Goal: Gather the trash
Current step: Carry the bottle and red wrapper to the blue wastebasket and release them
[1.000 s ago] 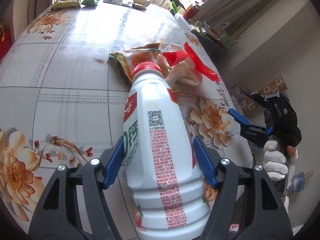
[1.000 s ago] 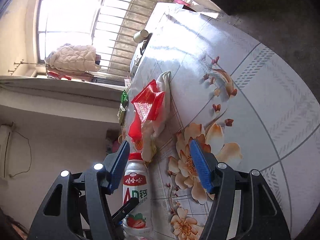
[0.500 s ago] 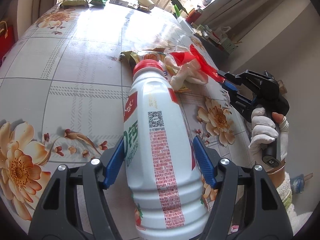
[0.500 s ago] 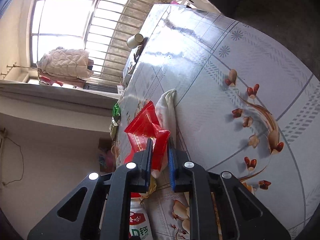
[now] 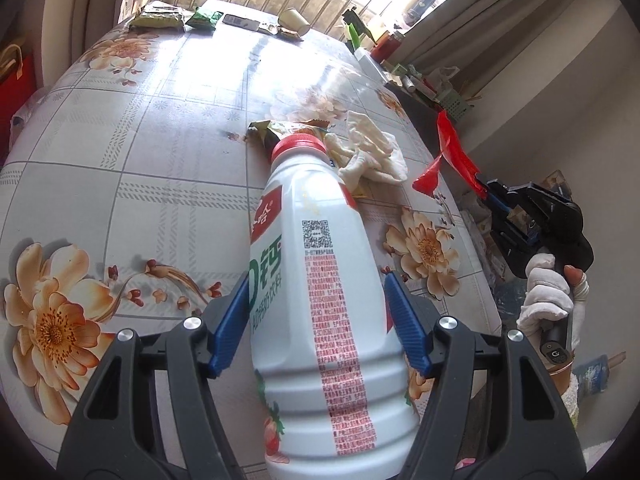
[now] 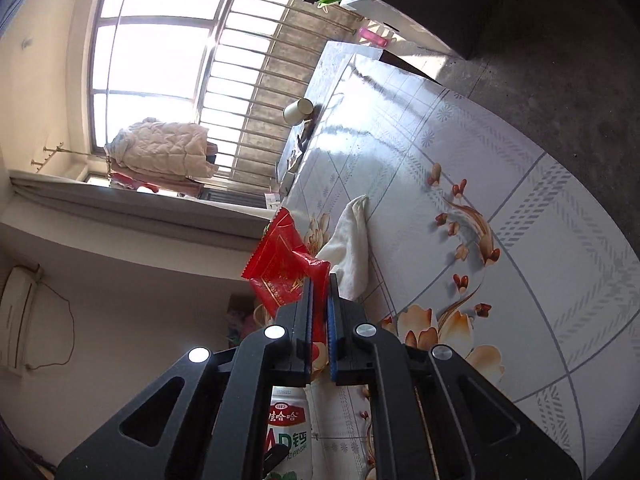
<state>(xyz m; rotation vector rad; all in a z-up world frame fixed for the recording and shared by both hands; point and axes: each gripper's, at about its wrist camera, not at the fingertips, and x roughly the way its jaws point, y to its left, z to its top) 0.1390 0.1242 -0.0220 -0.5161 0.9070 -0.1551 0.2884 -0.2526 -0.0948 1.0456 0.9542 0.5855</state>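
Floral-print table (image 5: 168, 128) under a barred, sunlit window, far edge littered with green snack packs (image 5: 160, 20) and a paper cup (image 5: 294, 20). Left tool (image 5: 316, 320) grips a white drink bottle (image 5: 320, 280), red cap, red text strip and QR code, blue pads pressed to its sides above the table; beyond it lie a yellow wrapper (image 5: 276, 132) and crumpled white cloth (image 5: 372, 152). Right tool (image 6: 320, 292), in a white-gloved hand (image 5: 546, 292), is clamped tight on a crinkled red wrapper (image 6: 280, 264), lifted off the table edge.
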